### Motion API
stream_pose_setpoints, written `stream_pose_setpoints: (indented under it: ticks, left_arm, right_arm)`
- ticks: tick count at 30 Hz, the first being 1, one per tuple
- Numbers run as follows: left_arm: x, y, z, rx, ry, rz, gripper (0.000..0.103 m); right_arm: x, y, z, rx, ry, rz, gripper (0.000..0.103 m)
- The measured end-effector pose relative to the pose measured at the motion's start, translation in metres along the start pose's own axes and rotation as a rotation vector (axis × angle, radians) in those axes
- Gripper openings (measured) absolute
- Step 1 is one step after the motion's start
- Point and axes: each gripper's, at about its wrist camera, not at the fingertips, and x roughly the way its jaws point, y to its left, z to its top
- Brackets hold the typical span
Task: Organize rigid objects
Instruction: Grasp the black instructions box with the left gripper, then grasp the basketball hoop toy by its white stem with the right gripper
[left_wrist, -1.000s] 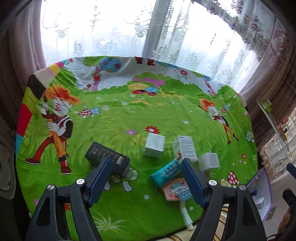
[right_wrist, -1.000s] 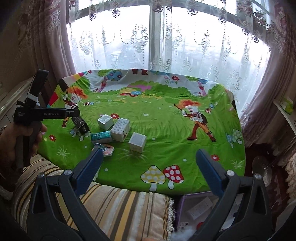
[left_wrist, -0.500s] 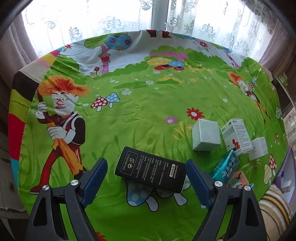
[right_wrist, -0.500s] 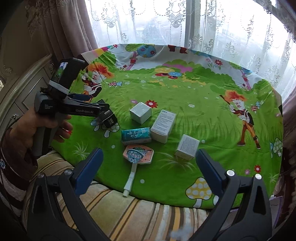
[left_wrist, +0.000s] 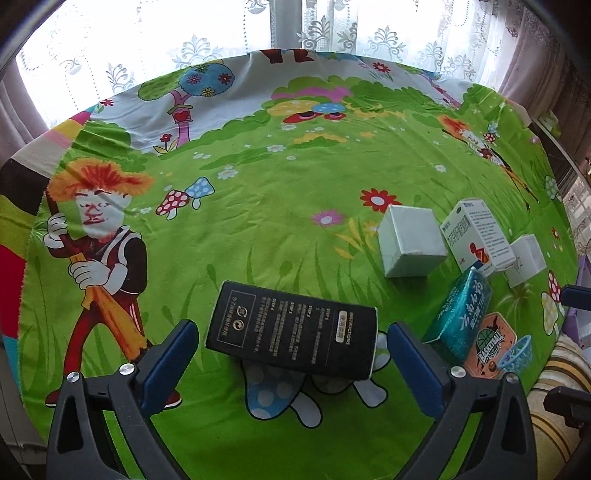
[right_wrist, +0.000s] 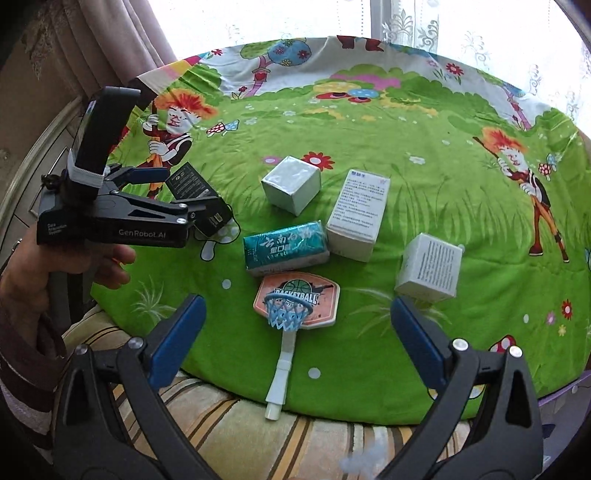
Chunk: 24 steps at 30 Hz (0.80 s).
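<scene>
A black box (left_wrist: 291, 334) lies on the green cartoon cloth between the open fingers of my left gripper (left_wrist: 291, 356); the fingers stand on either side and do not touch it. It also shows in the right wrist view (right_wrist: 197, 197), with the left gripper (right_wrist: 173, 192) around it. My right gripper (right_wrist: 299, 332) is open and empty over the toy basketball hoop (right_wrist: 295, 301). A teal box (right_wrist: 284, 249), a pale green cube (right_wrist: 291, 184), a tall white box (right_wrist: 358, 214) and a small white box (right_wrist: 430, 267) lie close by.
The cloth (left_wrist: 277, 184) covers a round table by a curtained window. A striped cushion (right_wrist: 258, 435) lies at the table's near edge. A purple box (left_wrist: 583, 321) sits off the right edge.
My left gripper has moved forward and down, so the black box now lies between its open fingers. My right gripper has moved in closer over the basketball hoop.
</scene>
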Motion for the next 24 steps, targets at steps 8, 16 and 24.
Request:
stream_pose_setpoints:
  ticks: [8,16,24]
  left_arm:
    - [0.014,0.003,-0.005,-0.029,0.035,0.006,0.089]
    - [-0.013,-0.003,-0.014,-0.092,-0.035,0.012,0.089]
    - [-0.038,-0.013,-0.039,-0.176,-0.100,0.016,0.089]
  right_arm:
    - [0.015,-0.003,-0.005,0.024,0.028,0.018,0.085]
    - [0.032,0.002,-0.008,0.008,0.077,0.029,0.069]
    - [0.039,0.004,-0.009,-0.005,0.099,0.028,0.056]
